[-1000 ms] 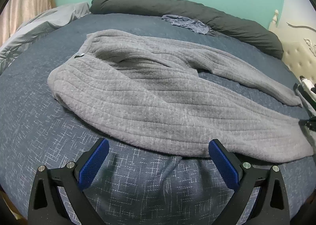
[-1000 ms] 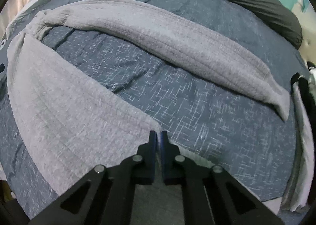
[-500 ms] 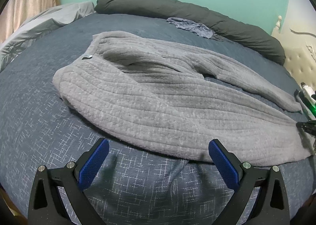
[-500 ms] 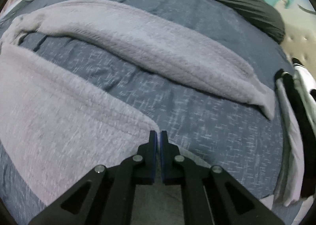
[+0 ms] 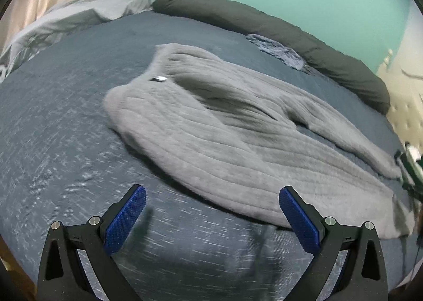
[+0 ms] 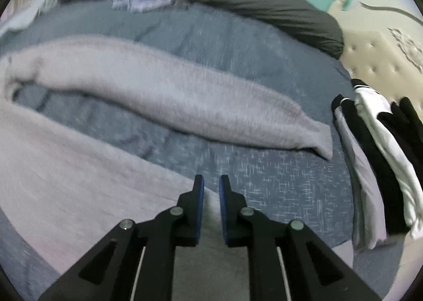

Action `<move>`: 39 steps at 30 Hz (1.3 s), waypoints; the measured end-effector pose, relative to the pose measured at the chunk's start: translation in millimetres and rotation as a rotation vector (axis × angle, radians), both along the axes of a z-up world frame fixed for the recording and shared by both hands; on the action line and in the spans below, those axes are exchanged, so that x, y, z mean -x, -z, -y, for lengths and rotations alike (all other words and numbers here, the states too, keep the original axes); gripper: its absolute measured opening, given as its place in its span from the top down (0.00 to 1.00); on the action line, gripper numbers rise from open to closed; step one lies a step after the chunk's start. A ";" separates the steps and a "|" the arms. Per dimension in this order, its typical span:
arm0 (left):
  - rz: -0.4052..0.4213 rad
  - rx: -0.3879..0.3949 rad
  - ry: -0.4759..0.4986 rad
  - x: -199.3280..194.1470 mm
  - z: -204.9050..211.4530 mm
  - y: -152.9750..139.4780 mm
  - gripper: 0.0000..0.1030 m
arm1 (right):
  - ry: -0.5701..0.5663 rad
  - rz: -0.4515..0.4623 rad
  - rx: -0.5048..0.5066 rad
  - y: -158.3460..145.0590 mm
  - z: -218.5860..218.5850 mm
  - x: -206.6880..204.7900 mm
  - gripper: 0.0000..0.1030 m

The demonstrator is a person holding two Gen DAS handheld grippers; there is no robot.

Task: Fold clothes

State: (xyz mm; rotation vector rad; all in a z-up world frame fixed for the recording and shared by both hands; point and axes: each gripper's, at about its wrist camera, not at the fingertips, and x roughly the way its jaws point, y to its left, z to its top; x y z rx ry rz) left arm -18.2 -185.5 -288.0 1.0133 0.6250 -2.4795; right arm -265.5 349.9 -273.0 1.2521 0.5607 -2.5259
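Right gripper (image 6: pixel 211 184) jaws just parted off sweater (image 6: pixel 79 182) hem; left gripper (image 5: pixel 211 195) wide, empty.

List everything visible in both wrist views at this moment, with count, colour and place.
sweater: one, grey ribbed, spread across the bed, one sleeve stretched out apart from the body
bedspread: one, dark blue flecked, under the sweater
long pillow: one, dark grey, along the green wall
small cloth: one, bluish, beside the pillow
crumpled sheet: one, light grey, far corner
folded clothes: a black and white pile, bed edge
left gripper: open, empty
right gripper: just been opening, over the sweater's edge
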 end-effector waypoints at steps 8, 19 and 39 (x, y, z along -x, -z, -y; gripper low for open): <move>0.059 -0.030 -0.081 -13.9 51.1 10.8 0.00 | -0.102 -0.008 0.153 -28.3 25.8 -45.5 0.75; 0.068 -0.146 -0.017 5.3 76.6 30.7 0.11 | -0.127 0.002 0.173 -30.7 32.7 -55.2 0.75; 0.062 -0.079 0.160 77.8 79.6 -26.3 0.95 | -0.127 0.006 0.176 -30.8 31.3 -53.8 0.75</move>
